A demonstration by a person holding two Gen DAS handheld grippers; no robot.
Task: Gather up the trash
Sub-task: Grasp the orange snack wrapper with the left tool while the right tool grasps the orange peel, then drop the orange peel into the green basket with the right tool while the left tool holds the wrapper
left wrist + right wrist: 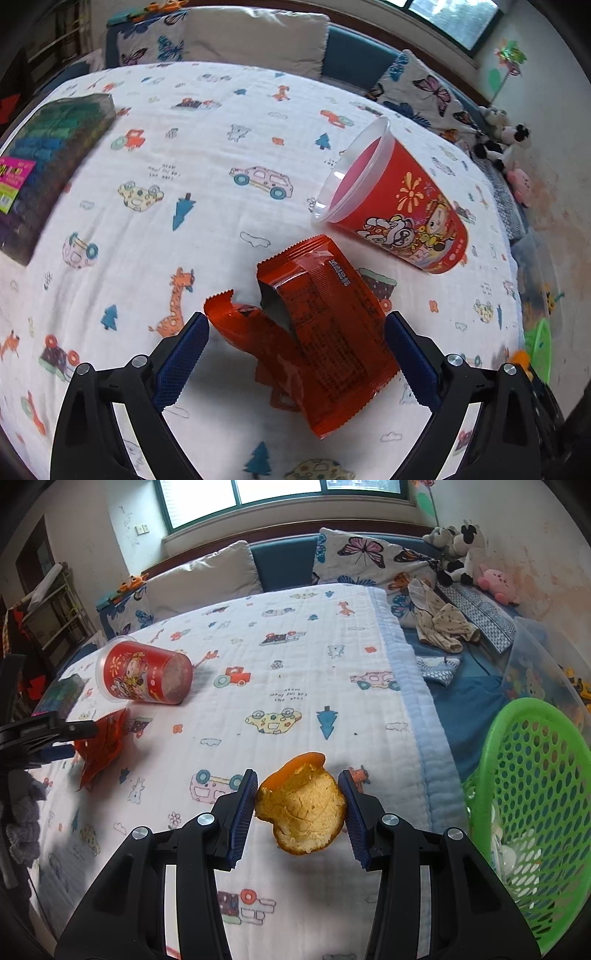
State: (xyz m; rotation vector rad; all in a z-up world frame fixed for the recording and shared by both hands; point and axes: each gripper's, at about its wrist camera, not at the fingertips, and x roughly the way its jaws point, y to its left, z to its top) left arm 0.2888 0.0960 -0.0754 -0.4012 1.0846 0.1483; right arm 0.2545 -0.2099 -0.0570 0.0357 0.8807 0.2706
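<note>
A torn orange-red snack wrapper (321, 332) lies on the printed blanket between the fingers of my left gripper (297, 360), which is open around it; it also shows in the right wrist view (101, 746). A red plastic cup (395, 199) lies on its side just beyond the wrapper; the right wrist view shows it too (144, 674). My right gripper (301, 808) is shut on a piece of orange peel (304, 805) and holds it above the blanket. A green mesh basket (532, 801) stands at the right, off the blanket's edge.
A dark box of coloured items (48, 166) lies at the blanket's far left. Pillows (369, 561) and plush toys (458, 550) line the far side. Clothes (443, 627) and a clear plastic bin (546, 664) lie to the right of the blanket.
</note>
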